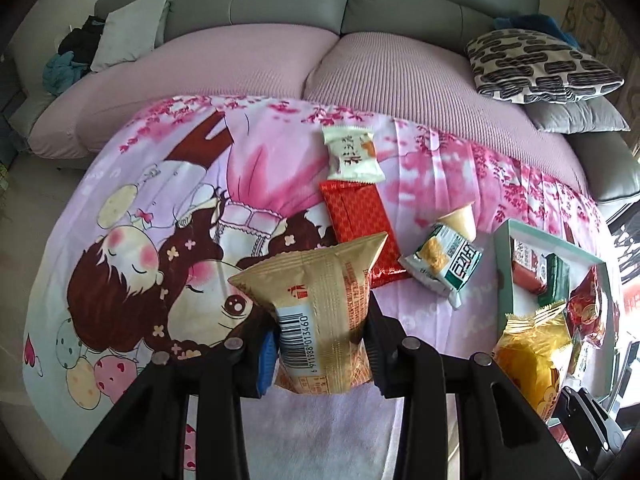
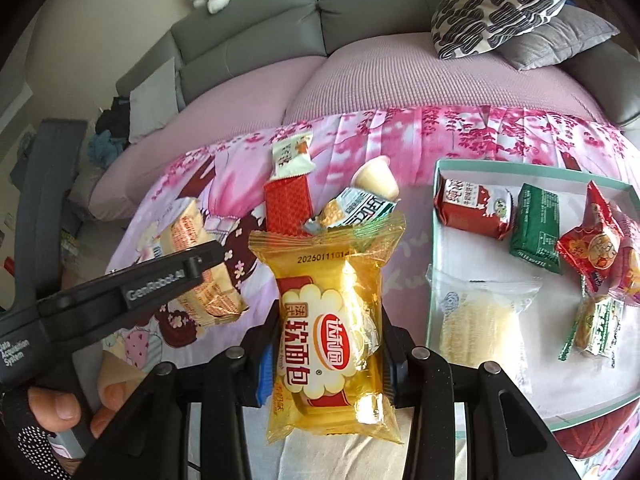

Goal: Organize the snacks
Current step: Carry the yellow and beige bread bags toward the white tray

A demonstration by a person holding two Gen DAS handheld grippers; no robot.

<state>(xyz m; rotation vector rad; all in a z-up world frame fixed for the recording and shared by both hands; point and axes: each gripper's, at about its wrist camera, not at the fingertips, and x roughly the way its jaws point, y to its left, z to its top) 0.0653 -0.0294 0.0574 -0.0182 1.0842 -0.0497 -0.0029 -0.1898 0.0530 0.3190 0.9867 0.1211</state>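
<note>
On the cartoon-print cloth, well left of the tray, the left gripper (image 1: 320, 344) is clamped on a tan snack packet (image 1: 320, 312), lifted clear of the cloth. Behind it lie a white packet (image 1: 352, 152), a red wafer pack (image 1: 362, 220) and a green-and-white packet (image 1: 444, 260). Further right, the right gripper (image 2: 328, 354) is clamped on a yellow bread packet (image 2: 332, 320), just left of the teal-rimmed tray (image 2: 434, 240) holding several wrapped snacks.

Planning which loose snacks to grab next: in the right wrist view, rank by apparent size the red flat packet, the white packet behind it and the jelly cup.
1. red flat packet
2. white packet and jelly cup: look about alike, so unranked.
</note>
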